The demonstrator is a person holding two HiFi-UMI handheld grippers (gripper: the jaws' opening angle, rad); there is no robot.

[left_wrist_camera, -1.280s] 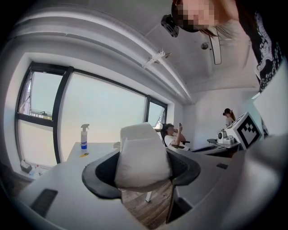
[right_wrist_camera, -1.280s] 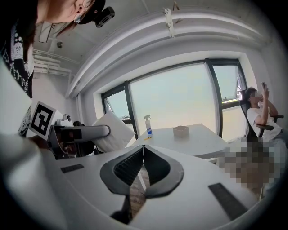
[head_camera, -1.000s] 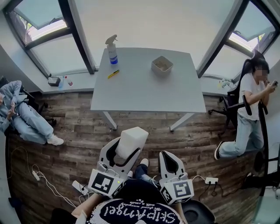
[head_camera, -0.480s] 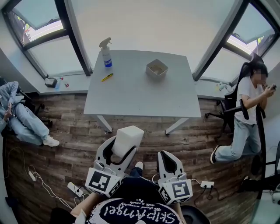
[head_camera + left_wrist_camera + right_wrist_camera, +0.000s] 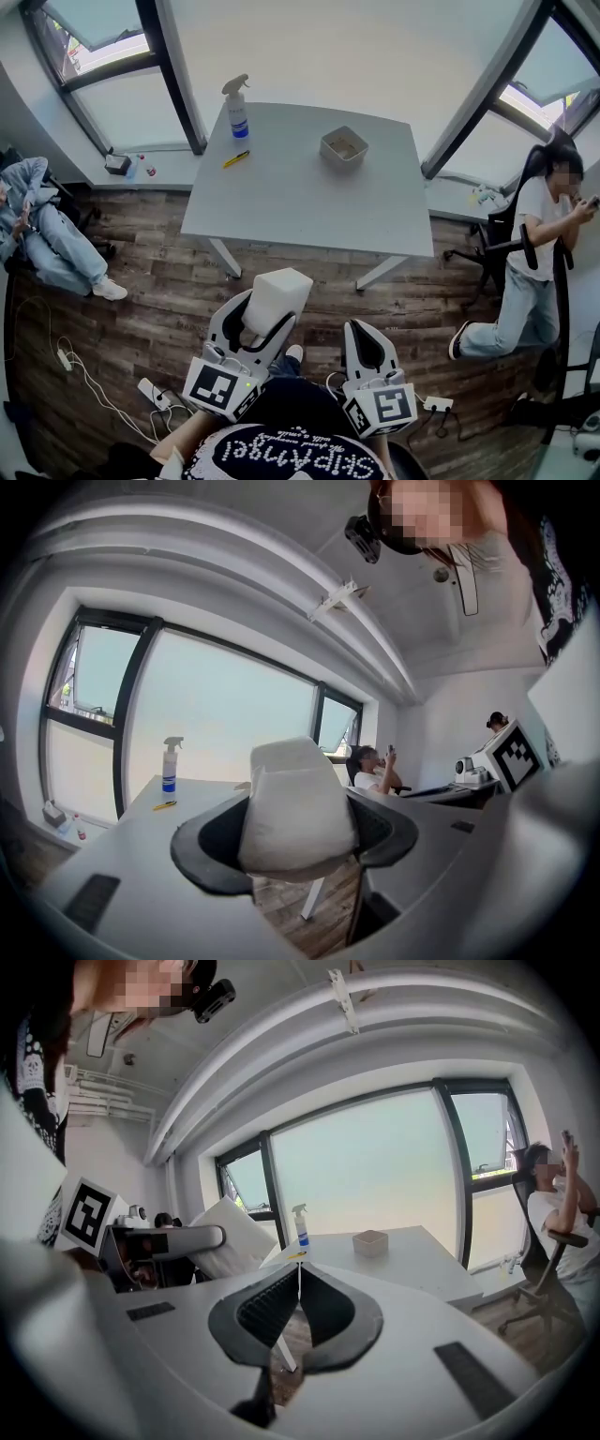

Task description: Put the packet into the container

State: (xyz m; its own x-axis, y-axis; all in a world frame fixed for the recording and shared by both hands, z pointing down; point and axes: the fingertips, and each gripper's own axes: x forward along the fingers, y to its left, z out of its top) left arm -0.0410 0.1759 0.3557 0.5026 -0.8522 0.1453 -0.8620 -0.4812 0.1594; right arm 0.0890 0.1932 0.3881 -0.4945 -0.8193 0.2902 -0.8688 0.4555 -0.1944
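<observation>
My left gripper (image 5: 272, 305) is shut on a white packet (image 5: 277, 300), which stands up between its black jaws; the left gripper view shows the packet (image 5: 295, 803) filling the jaw gap. To its right, my right gripper (image 5: 366, 342) is shut with nothing in it, jaws meeting at the tips (image 5: 300, 1274). The container (image 5: 344, 146), a small beige square tub, sits on the far right part of the grey table (image 5: 309, 202), well ahead of both grippers. It also shows in the right gripper view as the tub (image 5: 370, 1241).
A spray bottle (image 5: 237, 105) and a yellow pen (image 5: 236, 159) lie at the table's far left. One person sits at the left (image 5: 47, 234), another in a chair at the right (image 5: 534, 253). Cables and a power strip (image 5: 150, 394) lie on the wood floor.
The view has shifted slightly; the table sits a little differently in frame. Both grippers keep their hold and pose.
</observation>
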